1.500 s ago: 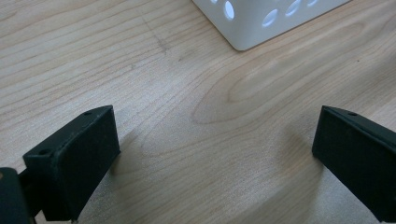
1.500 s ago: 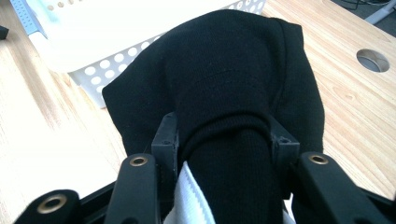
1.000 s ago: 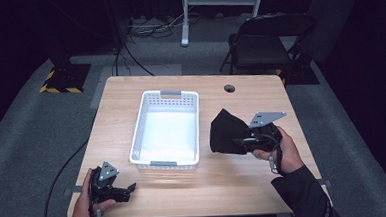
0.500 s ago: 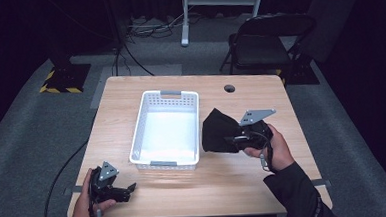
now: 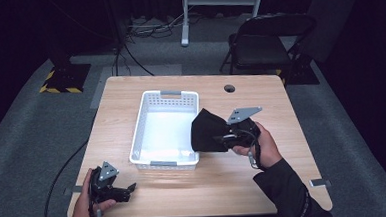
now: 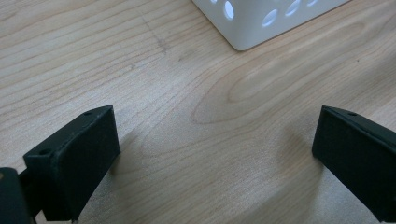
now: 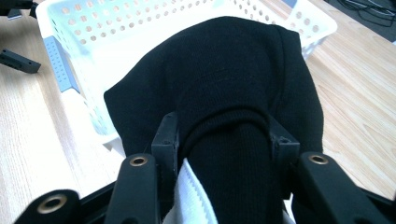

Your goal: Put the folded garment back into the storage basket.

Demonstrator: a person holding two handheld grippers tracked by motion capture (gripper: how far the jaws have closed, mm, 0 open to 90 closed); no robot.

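The black cloth (image 5: pixel 208 131), a dark knitted piece that looks like a rolled or folded garment, is pinched in the right gripper (image 5: pixel 231 135) and hangs in the air at the basket's three o'clock side, with its far edge over the basket's right rim. In the right gripper view the cloth (image 7: pixel 219 93) bulges out between the two jaws, which are closed tight on its narrow ribbed part, and a strip of white fabric (image 7: pixel 196 198) shows beneath it at six o'clock. The white basket (image 5: pixel 141 126), plastic with rows of holes in its walls and grey handles at twelve and six o'clock, stands near the middle of the wooden table (image 5: pixel 281 109); what shows of its floor is bare. The left gripper (image 5: pixel 125 191) rests low at the table's seven o'clock corner, well apart from the cloth, held in the person's left hand (image 5: pixel 86 206). In the left gripper view its jaws stand wide apart with nothing between them, above bare wood, with a corner of the basket (image 6: pixel 261 23) at about one o'clock.
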